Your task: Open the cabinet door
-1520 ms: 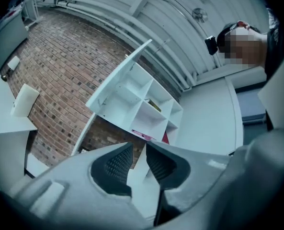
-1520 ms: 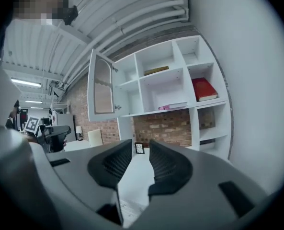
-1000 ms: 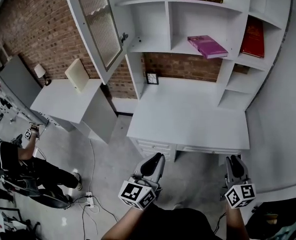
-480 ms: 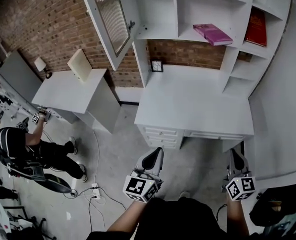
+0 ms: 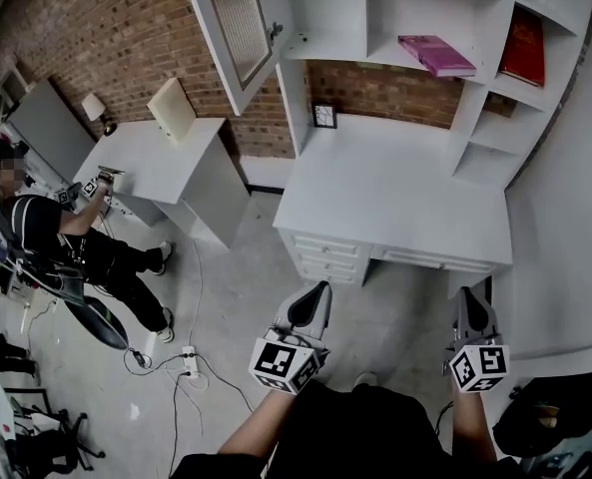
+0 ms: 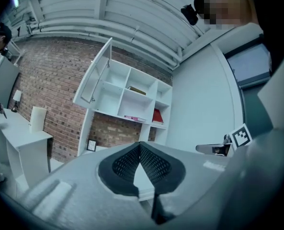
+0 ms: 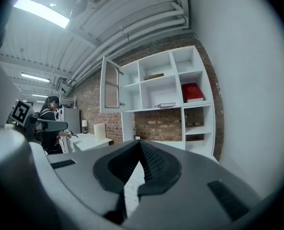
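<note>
One pink book (image 5: 436, 55), one red book (image 5: 527, 48) on cabinet shelves (image 5: 361, 8); left tool (image 5: 318, 289) and right tool (image 5: 471, 295) closed, empty

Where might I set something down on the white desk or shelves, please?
The desk top is bare except the small frame in its back left corner. The low cubbies at right are empty. The pink book and red book occupy their shelves.

Mock study set up in a lab hall.
Brick wall (image 5: 106, 38), white desk (image 5: 395, 208) and bookshelf (image 5: 488, 68) sit under bare ceiling pipes (image 7: 132, 30); cables (image 5: 191, 367) trail over the concrete floor (image 5: 246, 287).
</note>
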`<state>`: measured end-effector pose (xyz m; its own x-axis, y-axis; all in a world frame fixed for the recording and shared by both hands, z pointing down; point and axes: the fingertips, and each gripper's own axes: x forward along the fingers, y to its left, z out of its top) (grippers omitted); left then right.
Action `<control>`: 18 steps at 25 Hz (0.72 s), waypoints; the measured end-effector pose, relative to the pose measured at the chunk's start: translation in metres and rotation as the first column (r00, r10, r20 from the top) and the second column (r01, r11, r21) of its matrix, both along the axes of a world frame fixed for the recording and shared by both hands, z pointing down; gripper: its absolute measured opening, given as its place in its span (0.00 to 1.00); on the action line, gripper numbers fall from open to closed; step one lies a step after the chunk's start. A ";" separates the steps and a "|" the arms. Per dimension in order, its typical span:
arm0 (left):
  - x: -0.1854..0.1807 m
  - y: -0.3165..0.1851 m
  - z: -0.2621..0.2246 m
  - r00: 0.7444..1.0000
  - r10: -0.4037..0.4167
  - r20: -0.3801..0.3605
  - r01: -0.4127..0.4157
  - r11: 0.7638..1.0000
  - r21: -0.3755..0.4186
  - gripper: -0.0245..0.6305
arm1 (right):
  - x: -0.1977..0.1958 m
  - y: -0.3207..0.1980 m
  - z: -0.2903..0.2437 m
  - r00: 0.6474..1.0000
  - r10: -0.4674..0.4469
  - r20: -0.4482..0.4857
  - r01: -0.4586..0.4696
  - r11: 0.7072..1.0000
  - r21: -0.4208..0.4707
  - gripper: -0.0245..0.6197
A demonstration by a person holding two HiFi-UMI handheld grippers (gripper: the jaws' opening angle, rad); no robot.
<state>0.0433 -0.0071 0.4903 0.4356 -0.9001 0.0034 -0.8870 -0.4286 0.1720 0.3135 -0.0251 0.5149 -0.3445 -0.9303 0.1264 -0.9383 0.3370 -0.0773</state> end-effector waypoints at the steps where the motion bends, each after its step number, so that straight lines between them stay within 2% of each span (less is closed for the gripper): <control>1: 0.005 0.002 0.003 1.000 0.007 -0.003 -0.007 1.000 -0.010 0.07 | 0.003 0.000 0.002 1.000 -0.002 0.003 0.003 1.000 -0.003 0.04; 6: 0.021 0.006 0.003 1.000 0.003 0.004 -0.003 1.000 -0.022 0.07 | 0.023 -0.002 0.003 1.000 0.002 0.018 -0.001 1.000 -0.011 0.04; 13: 0.038 -0.003 -0.003 1.000 -0.004 0.027 0.004 1.000 -0.010 0.07 | 0.030 -0.010 0.001 1.000 -0.027 0.017 0.027 1.000 -0.008 0.04; 18: 0.049 -0.007 -0.003 0.999 -0.030 0.039 0.030 1.000 -0.004 0.07 | 0.042 -0.016 -0.007 0.999 -0.038 -0.034 0.039 0.999 0.034 0.04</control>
<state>0.0924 -0.0143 0.4869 0.4076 -0.9128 0.0241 -0.9056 -0.4007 0.1393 0.3557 -0.0409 0.5075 -0.3762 -0.9204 0.1066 -0.9265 0.3747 -0.0343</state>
